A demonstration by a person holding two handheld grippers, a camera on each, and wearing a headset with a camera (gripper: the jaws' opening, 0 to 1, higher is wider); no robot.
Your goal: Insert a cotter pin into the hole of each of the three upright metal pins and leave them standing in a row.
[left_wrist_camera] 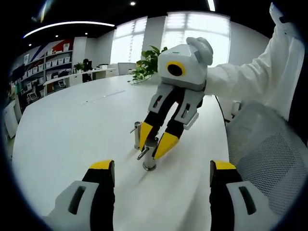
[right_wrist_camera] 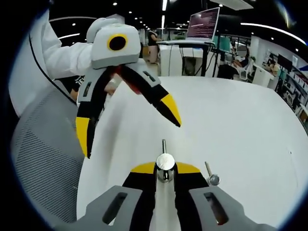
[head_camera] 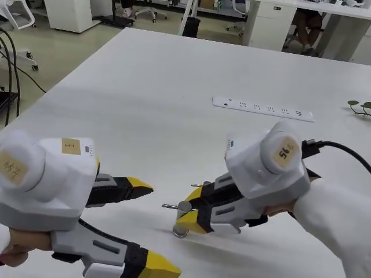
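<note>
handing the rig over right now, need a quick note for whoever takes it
Left gripper: open, empty, held above the white table.
Right gripper: shut on an upright silver metal pin with a round head, whose base is on the table.
Done: a thin cotter pin appears to pass through that pin's hole. A second upright metal pin close beside it seems to carry one too.
Left: release, check the third pin, line up the row.

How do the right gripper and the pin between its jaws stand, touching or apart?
Touching. In the right gripper view, the right gripper clamps the pin from both sides, with no gap at either yellow jaw.
</note>
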